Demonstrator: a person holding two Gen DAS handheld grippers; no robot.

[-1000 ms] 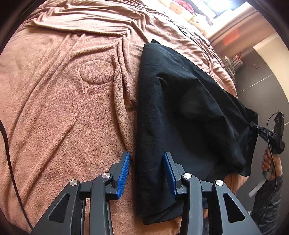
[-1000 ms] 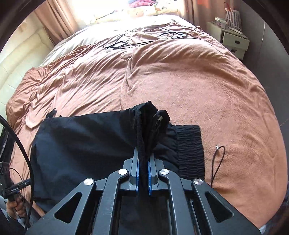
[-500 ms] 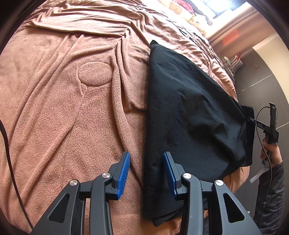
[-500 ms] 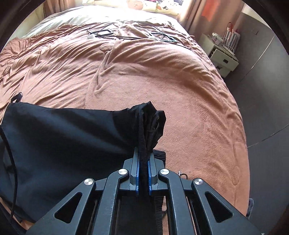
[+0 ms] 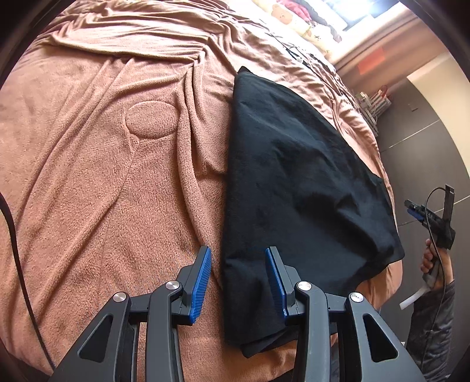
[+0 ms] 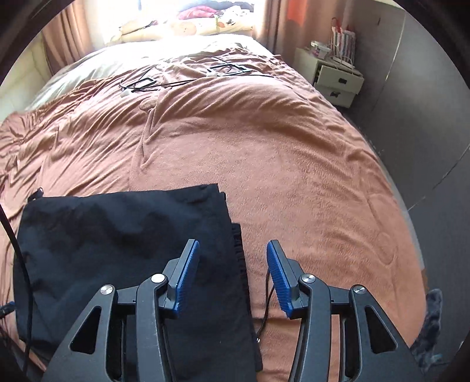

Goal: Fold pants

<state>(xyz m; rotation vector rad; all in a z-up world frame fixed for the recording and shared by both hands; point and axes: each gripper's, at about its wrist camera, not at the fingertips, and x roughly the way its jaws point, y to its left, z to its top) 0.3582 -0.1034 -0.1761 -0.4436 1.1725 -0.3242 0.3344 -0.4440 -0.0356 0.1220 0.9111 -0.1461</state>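
The black pants (image 5: 293, 182) lie folded flat on the brown bed blanket (image 5: 97, 182). My left gripper (image 5: 238, 279) hovers open over the pants' near left edge, its blue pads (image 5: 202, 279) clear of the cloth. In the right wrist view the pants (image 6: 117, 244) lie at lower left, the ribbed waistband (image 6: 238, 258) peeking out along the right edge. My right gripper (image 6: 232, 279) is opening above that edge, nothing pinched between its pads. The right gripper (image 5: 411, 207) also shows at the far right of the left wrist view, off the bed edge, held by a hand (image 5: 434, 261).
Cables and small devices (image 6: 188, 79) lie on the blanket near the head of the bed, with pillows (image 6: 182, 28) beyond. A white nightstand (image 6: 337, 79) stands at the right. A thin black cable (image 6: 265, 296) lies by the waistband. A dark wall (image 6: 426, 117) runs along the bed's right side.
My right gripper released the bunched pants fabric, and the cloth dropped flat onto the folded pile. That gripper drew back from the pants' edge. The left gripper stayed put.
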